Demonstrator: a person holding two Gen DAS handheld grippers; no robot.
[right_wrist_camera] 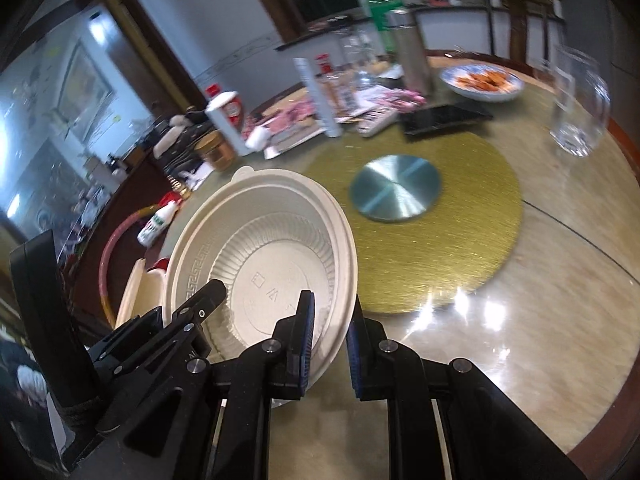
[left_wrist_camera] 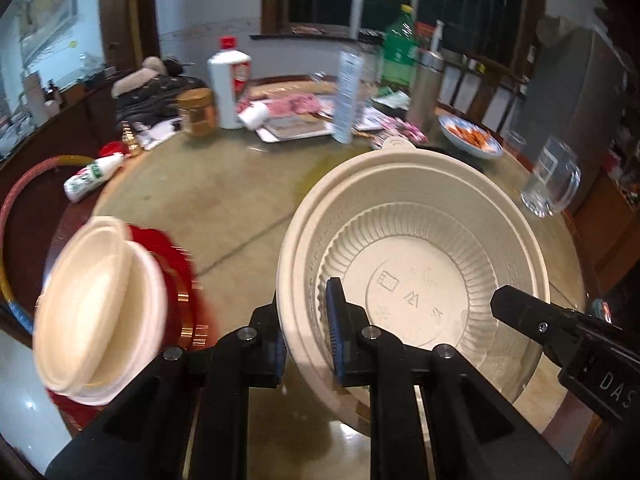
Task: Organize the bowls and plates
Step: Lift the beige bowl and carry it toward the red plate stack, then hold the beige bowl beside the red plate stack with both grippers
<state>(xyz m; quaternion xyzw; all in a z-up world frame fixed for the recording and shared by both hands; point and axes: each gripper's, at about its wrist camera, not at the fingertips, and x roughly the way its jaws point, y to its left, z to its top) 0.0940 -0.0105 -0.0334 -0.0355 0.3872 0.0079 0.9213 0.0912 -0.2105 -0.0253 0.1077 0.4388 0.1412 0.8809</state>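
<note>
The biggest risk, as I judge it, is to the round table (right_wrist_camera: pixel 540 280) and its clutter: the wide cream bowl (left_wrist_camera: pixel 420 264) is carried tilted above the glass top by two separate hands, so if one pulls faster or rolls more than the other, the thin rim could twist out of a pinch and the bowl drop onto the gold turntable mat (right_wrist_camera: pixel 460 240) or swing into the drinking glass (left_wrist_camera: pixel 554 180) near its far right edge. A smaller risk sits to the left, where a stack of cream plates (left_wrist_camera: pixel 96 308) lies on a red box (left_wrist_camera: pixel 176 272); set down carelessly, the bowl could knock that pile askew. The smallest concern is the grip itself: each hold takes only a narrow bite of rim, and the ribbed plastic looks slick. The left gripper (left_wrist_camera: pixel 308 332) has its blue pads pressed onto the bowl's near left rim, one finger inside the bowl and one outside. The right gripper (right_wrist_camera: pixel 328 344) pinches the opposite rim the same way, seen from its own camera at the bowl's right edge. So the bowl hangs between the two, directly ahead of both, open side facing the cameras, clear of the table
</note>
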